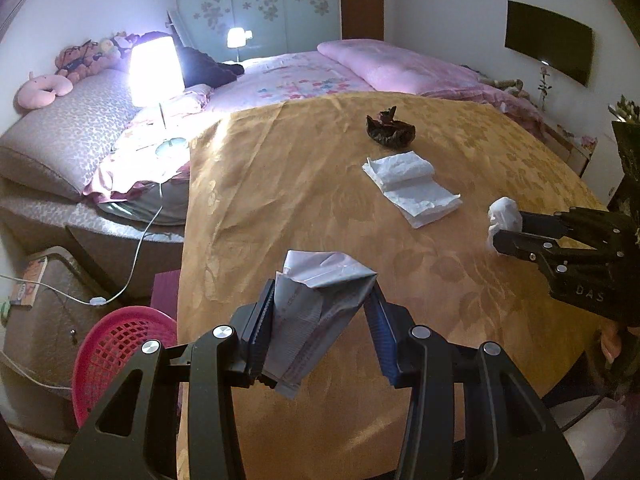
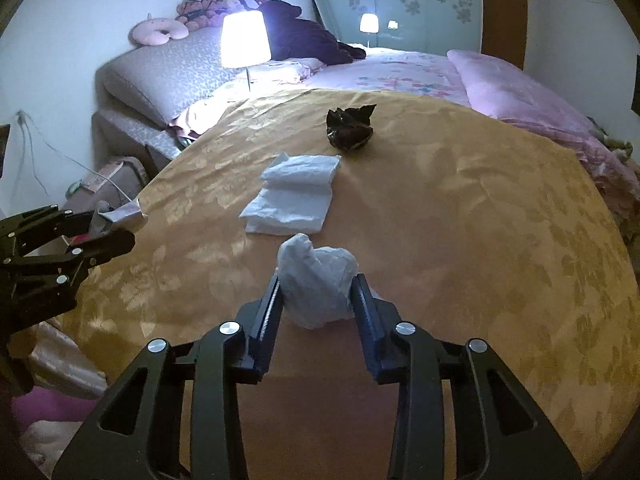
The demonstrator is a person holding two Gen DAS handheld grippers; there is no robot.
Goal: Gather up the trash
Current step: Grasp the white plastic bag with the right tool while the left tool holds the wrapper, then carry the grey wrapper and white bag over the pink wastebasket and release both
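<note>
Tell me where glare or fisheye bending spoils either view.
Left wrist view: lit lamp blown out white, flaring onto pillows; yellow cloth's edges bow outward. Right wrist view: same lamp overexposed, corners dark, crumpled white bag sharp.

Overall light: dim room, purple-white colour cast in both views.
Main source: lit white cone-shaded table lamp, blown out to pure white, no detail on the shade.
Second glow: small bright lamp shape on the pale green floral sliding wardrobe door.
Falloff: gold floral patterned tablecloth brightest on its lamp side, darker toward the cameras.
Shadows: soft, faint.
Distortion: strong fisheye bending; black vignette in the corners.
Sharpness: fairly sharp mid-frame, softer at the edges.
</note>
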